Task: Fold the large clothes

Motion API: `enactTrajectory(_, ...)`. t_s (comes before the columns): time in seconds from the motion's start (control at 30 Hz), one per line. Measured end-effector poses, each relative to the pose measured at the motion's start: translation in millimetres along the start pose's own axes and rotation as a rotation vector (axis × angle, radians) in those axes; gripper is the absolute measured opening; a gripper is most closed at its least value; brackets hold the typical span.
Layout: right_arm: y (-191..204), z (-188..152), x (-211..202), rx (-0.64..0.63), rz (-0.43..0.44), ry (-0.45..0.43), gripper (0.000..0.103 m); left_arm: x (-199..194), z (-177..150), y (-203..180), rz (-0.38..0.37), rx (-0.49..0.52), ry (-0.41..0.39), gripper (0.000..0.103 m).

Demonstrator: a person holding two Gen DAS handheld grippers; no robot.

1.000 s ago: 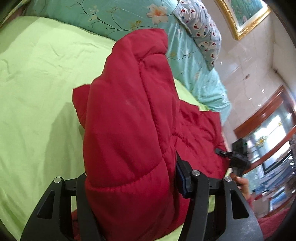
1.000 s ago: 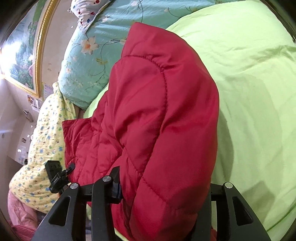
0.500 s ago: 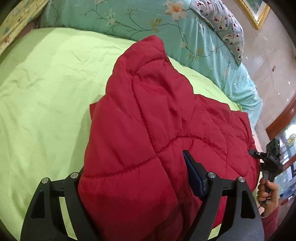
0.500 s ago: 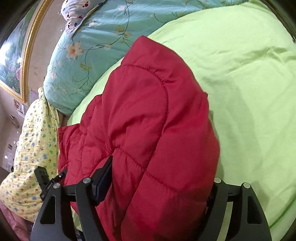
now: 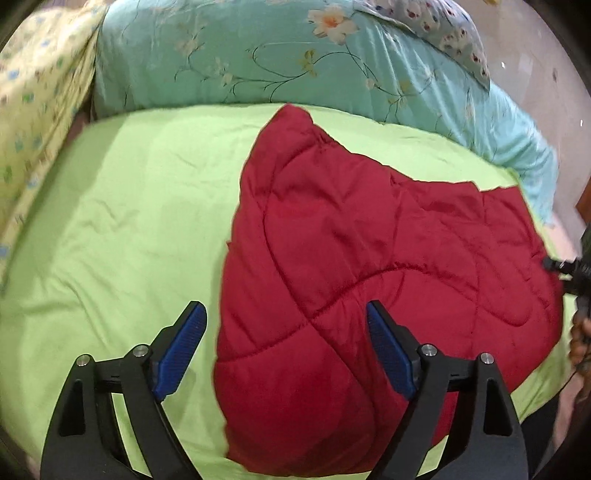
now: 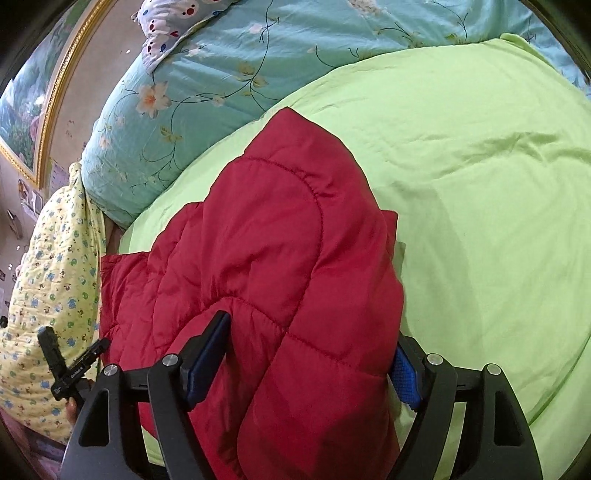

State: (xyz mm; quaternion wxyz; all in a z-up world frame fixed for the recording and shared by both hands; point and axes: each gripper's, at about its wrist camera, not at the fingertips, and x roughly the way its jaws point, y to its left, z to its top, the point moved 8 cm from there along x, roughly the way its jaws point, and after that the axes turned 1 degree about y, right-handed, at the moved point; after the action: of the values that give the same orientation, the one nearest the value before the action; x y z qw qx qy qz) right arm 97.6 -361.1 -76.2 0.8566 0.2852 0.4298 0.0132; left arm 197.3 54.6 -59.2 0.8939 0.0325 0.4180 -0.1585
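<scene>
A red quilted jacket (image 5: pixel 351 266) lies folded on the light green bedspread (image 5: pixel 110 229). My left gripper (image 5: pixel 286 354) is open above the jacket's near edge; its blue pads (image 5: pixel 181 347) stand wide apart and hold nothing. In the right wrist view the jacket (image 6: pixel 266 266) bulges up between the jaws. My right gripper (image 6: pixel 310 365) is open wide around that fold, with the left pad (image 6: pixel 207 358) against the fabric and the right pad (image 6: pixel 404 376) partly hidden behind it.
A turquoise floral quilt (image 5: pixel 258 59) and a spotted pillow (image 5: pixel 443 33) lie along the far side of the bed. A yellow patterned blanket (image 6: pixel 48 280) lies at the side. The other gripper shows at the edges (image 5: pixel 576 266) (image 6: pixel 70 369). A framed painting (image 6: pixel 33 99) hangs on the wall.
Both grippers lowered the lifted jacket onto the bed and opened. The left gripper has let go and the jacket now lies flatter. The right jaws have widened around the fold.
</scene>
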Motion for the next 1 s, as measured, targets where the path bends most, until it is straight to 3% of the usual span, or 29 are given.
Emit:
enactTrajectory(0.2,0.7,4.0,-12.5,-0.022,-0.054,-0.048,0.08,-20.6,4.4,9.0,0.055,-0.004,-0.064,0.088)
enactTrajectory(0.37,18.8,7.7,-35.5,-0.085,-0.104,-0.157,0.081,-43.8,4.9,-3.5,-0.085,-0.046,-0.117,0.088)
enactTrajectory(0.57,80.7,-6.1,-45.8,-0.243,-0.056,-0.216,0.081,-58.3,-11.2,-52.3,-0.267,0.014,-0.121,0.088)
enactTrajectory(0.73,128.5,-35.5,-23.0,-0.4,0.017,-0.113,0.081,-53.0,-36.8,-85.9,-0.354,0.058,-0.054,0.088)
enactTrajectory(0.83,140.9,-52.0,-1.4,-0.456,0.03,-0.044,0.08,-38.6,-49.0,-91.8,-0.312,0.078,-0.018,0.088)
enactTrajectory(1.0,128.7,-60.9,34.7,-0.506,-0.087,0.029,0.08,-9.3,-48.5,-83.0,-0.238,0.065,-0.011,0.088)
